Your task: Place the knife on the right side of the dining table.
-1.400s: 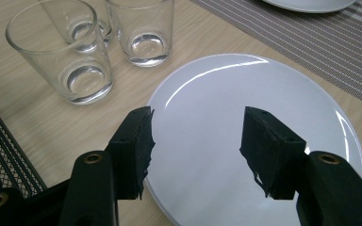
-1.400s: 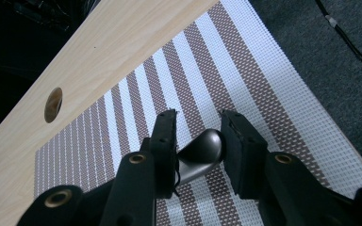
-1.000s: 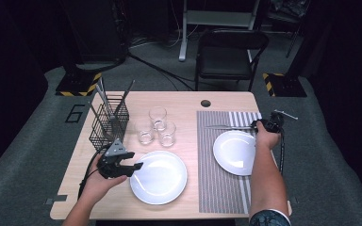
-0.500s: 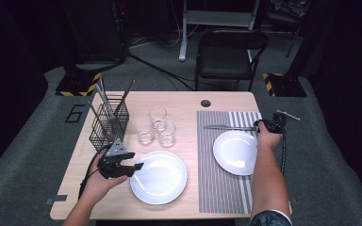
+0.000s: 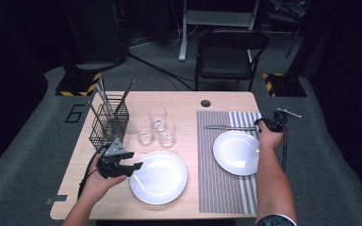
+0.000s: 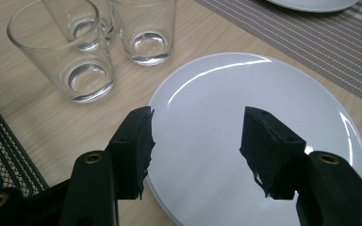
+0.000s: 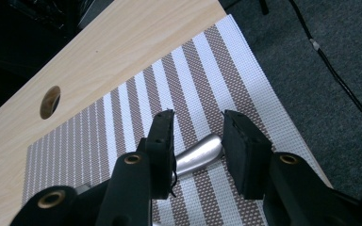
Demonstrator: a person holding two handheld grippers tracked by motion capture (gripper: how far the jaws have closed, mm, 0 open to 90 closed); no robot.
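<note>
My left gripper (image 5: 135,169) stands open at the left rim of a white plate (image 5: 159,176) on the wooden table. In the left gripper view its jaws (image 6: 195,141) hang wide apart just above that plate (image 6: 264,94), with nothing between them. My right gripper (image 5: 263,125) is at the far right of the striped placemat (image 5: 221,188), at the handle end of a metal utensil (image 5: 228,127). In the right gripper view the jaws (image 7: 198,125) are open, and the shiny handle (image 7: 200,151) lies on the mat between them. A second white plate (image 5: 238,153) rests on the mat.
Three empty glasses (image 5: 158,117) stand mid-table, close to my left gripper in its own view (image 6: 82,61). A black wire basket (image 5: 109,123) with cutlery stands at the far left. A cable hole (image 7: 50,101) sits near the table's back edge. A chair (image 5: 228,56) stands behind the table.
My right gripper has shifted a little to the right along the utensil's handle. The left gripper and the plates have not moved.
</note>
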